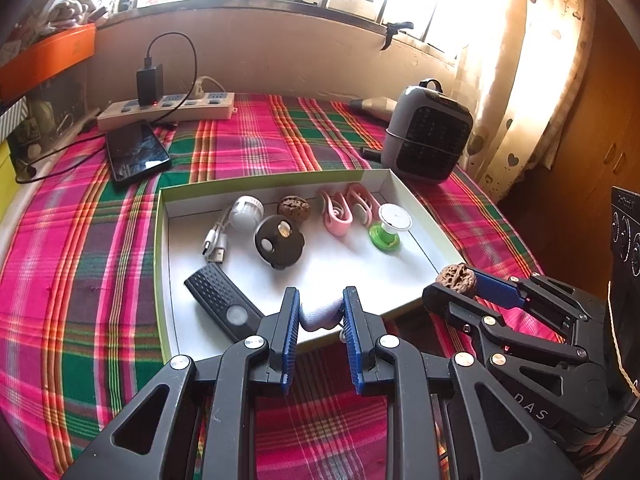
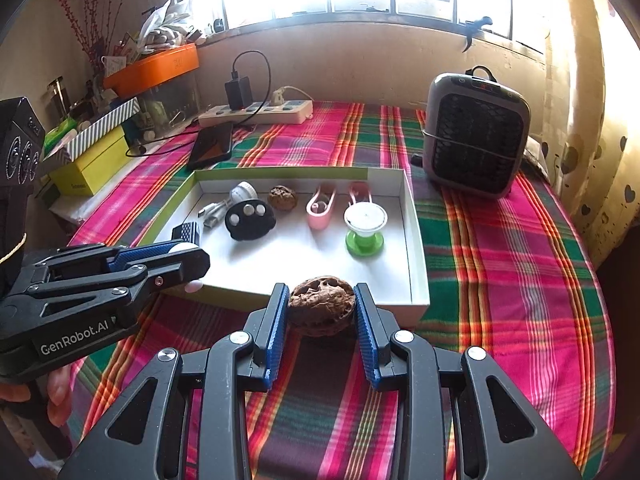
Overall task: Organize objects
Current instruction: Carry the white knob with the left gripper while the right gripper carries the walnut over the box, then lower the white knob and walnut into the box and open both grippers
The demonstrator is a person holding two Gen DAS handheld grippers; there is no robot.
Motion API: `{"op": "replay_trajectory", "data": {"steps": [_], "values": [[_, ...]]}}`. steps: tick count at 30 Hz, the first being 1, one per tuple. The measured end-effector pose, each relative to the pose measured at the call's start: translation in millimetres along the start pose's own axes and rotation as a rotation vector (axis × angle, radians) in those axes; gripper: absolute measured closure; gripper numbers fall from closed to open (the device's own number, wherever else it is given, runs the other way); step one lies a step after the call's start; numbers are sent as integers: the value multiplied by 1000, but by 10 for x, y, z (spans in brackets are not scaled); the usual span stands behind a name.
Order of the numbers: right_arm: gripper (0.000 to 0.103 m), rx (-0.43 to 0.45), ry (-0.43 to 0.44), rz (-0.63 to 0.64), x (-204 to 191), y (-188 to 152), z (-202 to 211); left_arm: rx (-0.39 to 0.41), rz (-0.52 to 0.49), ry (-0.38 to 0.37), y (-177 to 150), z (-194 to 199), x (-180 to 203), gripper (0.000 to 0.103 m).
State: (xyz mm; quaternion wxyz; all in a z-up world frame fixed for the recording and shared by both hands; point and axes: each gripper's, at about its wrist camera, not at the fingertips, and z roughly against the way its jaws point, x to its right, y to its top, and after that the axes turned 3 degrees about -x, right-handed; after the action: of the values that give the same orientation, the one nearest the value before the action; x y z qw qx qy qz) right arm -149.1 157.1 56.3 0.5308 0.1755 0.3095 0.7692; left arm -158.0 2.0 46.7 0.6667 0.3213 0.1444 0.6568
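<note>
Walnut (image 2: 322,310) between right claw (image 2: 322,312) pads, near box (image 2: 416,240).

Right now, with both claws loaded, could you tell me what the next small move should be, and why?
Probably carry the right claw forward over the box's near wall and set its walnut on the bare white floor. It is shut on the nut just short of the rim, and a second walnut already lies inside. The left claw holds a pale object over the box.
</note>
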Motion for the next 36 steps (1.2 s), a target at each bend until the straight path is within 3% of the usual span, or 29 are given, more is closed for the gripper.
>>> {"op": "replay_trajectory", "data": {"steps": [36], "values": [[69, -46, 29, 41, 31, 386, -537, -40, 10, 50, 286, -428, -218, 83]]}}
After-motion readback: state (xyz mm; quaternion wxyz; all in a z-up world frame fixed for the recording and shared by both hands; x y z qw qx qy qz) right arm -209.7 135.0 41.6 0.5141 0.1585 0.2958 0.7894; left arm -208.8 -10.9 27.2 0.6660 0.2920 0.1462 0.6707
